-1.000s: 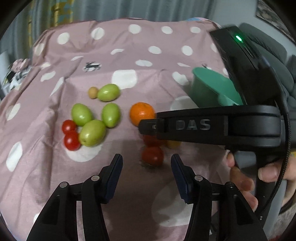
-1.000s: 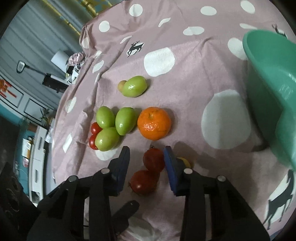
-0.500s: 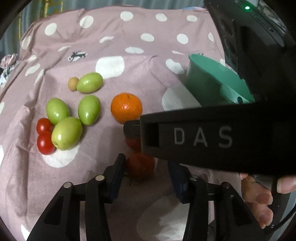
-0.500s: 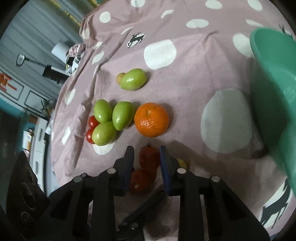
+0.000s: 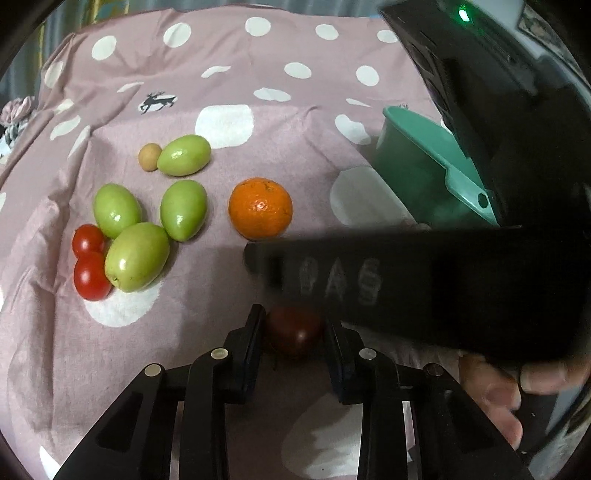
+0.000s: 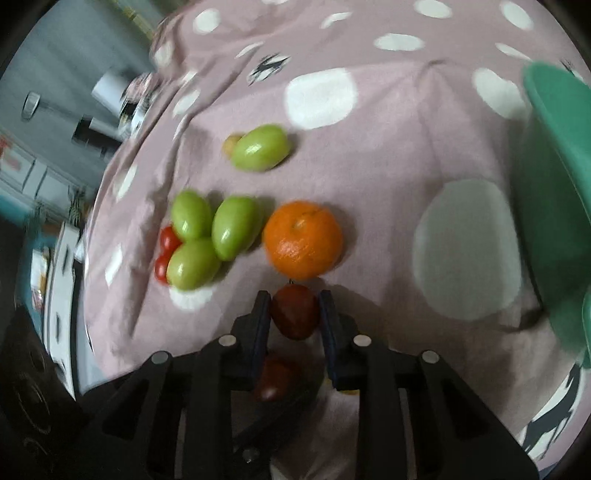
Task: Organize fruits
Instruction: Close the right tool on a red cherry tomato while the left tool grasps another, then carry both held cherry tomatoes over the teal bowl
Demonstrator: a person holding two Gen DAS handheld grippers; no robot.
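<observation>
Apparently both tools gripped dark red fruits just nearer than the orange (image 6: 303,239): right tool (image 6: 294,314), left tool (image 5: 294,334). Crowded together, they risked colliding and bruising either fruit.

Home, polka-dot cloth (image 5: 295,122), curtains (image 5: 66,14), sofa (image 5: 576,48)

green basin (image 6: 554,155) cropped — right view blurred
</observation>
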